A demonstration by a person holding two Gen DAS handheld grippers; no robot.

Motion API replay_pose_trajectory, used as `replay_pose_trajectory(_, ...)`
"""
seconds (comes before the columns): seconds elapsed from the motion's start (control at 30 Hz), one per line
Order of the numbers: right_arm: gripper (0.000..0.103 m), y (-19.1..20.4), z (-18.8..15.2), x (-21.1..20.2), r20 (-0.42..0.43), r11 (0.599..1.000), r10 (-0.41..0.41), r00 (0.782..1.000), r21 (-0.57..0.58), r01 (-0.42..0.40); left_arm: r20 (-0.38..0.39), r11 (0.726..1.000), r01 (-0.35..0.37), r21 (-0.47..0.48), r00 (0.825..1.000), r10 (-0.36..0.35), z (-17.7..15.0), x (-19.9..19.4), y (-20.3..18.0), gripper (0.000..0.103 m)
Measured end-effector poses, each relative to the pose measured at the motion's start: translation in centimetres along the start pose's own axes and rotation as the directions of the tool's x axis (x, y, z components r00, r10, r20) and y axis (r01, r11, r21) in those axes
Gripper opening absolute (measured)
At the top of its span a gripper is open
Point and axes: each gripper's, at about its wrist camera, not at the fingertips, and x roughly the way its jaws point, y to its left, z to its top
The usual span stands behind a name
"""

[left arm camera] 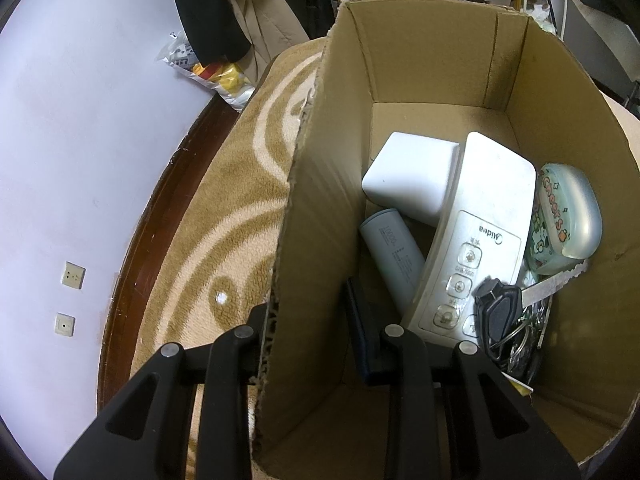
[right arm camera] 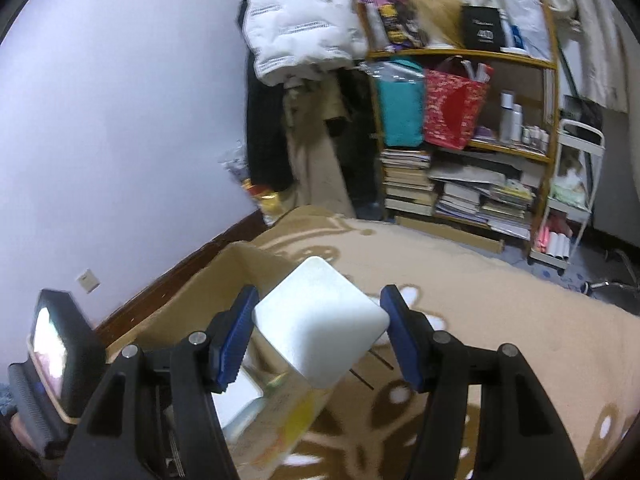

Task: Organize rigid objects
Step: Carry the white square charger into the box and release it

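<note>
An open cardboard box (left arm camera: 436,60) stands on a beige patterned blanket. Inside lie a white block (left arm camera: 408,176), a white Midea remote (left arm camera: 476,232), a pale blue power bank (left arm camera: 392,256), keys with a black fob (left arm camera: 500,312) and a greenish clear case (left arm camera: 568,216). My left gripper (left arm camera: 308,320) straddles the box's left wall, one finger outside and one inside, shut on the wall. My right gripper (right arm camera: 320,320) is shut on a white cube (right arm camera: 322,320), held above the near corner of the box (right arm camera: 192,300). The right wrist view is blurred low down.
The blanket (right arm camera: 500,300) spreads to the right of the box. A lilac wall (left arm camera: 60,140) and dark wooden edge (left arm camera: 160,220) run along the left. Beyond are hanging coats (right arm camera: 300,32), a shelf with books (right arm camera: 460,184) and a white trolley (right arm camera: 572,200). A lit screen (right arm camera: 52,352) sits at far left.
</note>
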Motion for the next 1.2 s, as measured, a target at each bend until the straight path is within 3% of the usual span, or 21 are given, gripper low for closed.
replay_pose_trajectory(0.33,0.066,4.2,-2.1,0.4,-0.062,0.997,0.044,0.997,-0.055,-0.047,0.001,1.0,0.009,-0.005,1.0,-0.009,-0.1,-0.1,0.2,0.027)
replay_pose_trajectory(0.63,0.066,5.3,-3.7,1.4,-0.108,0.997,0.057,0.993,-0.048,-0.062,0.005,1.0,0.021,-0.016,1.0,-0.021,-0.2,0.1,0.7,0.027)
replay_pose_trajectory(1.2,0.067,5.7,-4.0,-0.1,-0.107,0.999,0.008,0.994,-0.033,-0.012,0.015,0.999,0.028,-0.031,1.0,-0.028,-0.9,-1.1,1.3,0.027)
